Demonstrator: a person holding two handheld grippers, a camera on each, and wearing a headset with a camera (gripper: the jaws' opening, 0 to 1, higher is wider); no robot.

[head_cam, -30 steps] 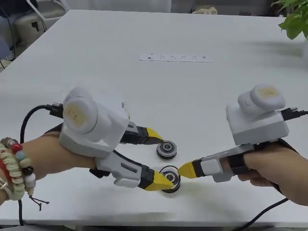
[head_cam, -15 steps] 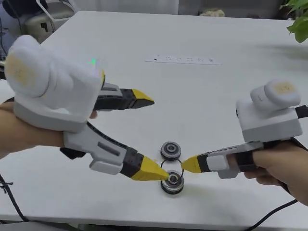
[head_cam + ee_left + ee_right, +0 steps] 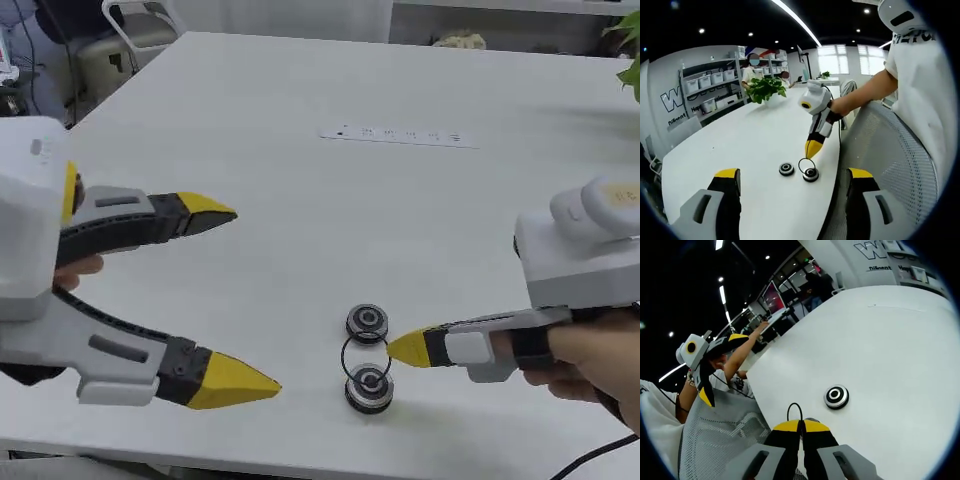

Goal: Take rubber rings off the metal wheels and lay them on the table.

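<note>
Two small metal wheels lie near the table's front edge, the far wheel and the near wheel. A thin black rubber ring loops between them, partly over the near wheel. My right gripper comes in from the right, shut on the ring's right edge. In the right gripper view the ring rises from the shut tips of that gripper, beside the far wheel. My left gripper is wide open, raised well left of the wheels, holding nothing. Seen from the left gripper, both wheels lie ahead.
A white power strip lies across the middle of the white table. Plant leaves hang at the far right corner. A chair stands beyond the far left corner. The wheels are close to the front edge.
My left gripper has drawn back from the near wheel, up and to the left, with its jaws wide apart. The ring now lies loose between the wheels. The right gripper has stayed put.
</note>
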